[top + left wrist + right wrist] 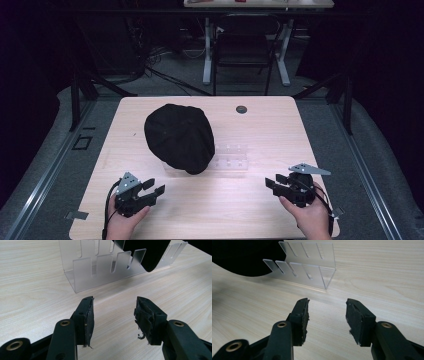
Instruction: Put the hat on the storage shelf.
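The left gripper (152,188) and right gripper (274,183) rest agape, empty, near a black cap (179,137) draped over a clear slotted rack (231,159) on the wooden table (270,130).

I see a pale, wood-grained worktop (260,130), a plain black cap (179,137) and a clear, colourless slotted rack (100,270). My left gripper (113,315) and right gripper (327,315) are black, with brass-coloured rivets.

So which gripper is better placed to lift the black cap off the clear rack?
Probably left. The left gripper sits nearer the black cap, which drapes over the left end of the clear rack. The right gripper, jaws also open, faces the rack's bare end.
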A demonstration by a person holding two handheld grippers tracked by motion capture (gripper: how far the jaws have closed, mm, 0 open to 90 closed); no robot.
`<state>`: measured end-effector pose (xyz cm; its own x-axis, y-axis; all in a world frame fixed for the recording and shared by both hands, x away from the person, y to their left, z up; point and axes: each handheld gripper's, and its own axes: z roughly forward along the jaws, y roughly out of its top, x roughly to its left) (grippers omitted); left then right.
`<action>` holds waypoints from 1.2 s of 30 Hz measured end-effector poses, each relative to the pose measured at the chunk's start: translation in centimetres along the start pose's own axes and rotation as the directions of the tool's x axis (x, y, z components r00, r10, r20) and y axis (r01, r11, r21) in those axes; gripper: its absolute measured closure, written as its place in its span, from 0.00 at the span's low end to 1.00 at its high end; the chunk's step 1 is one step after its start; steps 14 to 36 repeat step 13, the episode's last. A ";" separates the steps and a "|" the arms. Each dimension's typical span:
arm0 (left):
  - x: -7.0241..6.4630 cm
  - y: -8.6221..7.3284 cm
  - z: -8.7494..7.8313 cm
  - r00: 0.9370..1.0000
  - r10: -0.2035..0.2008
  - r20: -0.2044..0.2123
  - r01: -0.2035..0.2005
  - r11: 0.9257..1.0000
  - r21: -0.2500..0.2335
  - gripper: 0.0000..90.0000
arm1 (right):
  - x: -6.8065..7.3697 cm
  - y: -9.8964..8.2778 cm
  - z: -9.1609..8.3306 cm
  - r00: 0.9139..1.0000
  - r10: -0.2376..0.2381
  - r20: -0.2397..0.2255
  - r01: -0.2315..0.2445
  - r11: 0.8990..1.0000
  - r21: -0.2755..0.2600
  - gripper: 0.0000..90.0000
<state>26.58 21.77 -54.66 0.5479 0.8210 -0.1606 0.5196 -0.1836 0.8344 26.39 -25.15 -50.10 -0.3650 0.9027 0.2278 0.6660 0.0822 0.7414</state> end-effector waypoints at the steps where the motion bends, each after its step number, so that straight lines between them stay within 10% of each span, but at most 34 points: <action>1: 0.0 0.0 0.0 1.000 0.000 0.002 0.000 1.000 0.000 0.55 | -0.1 -0.3 0.1 1.000 -0.001 0.003 0.001 1.000 -0.002 0.58; 36: -0.3 -0.1 0.2 1.000 0.008 0.013 -0.008 1.000 -0.009 0.54 | -0.6 -2.8 0.9 0.999 -0.012 0.053 0.016 0.997 -0.074 0.56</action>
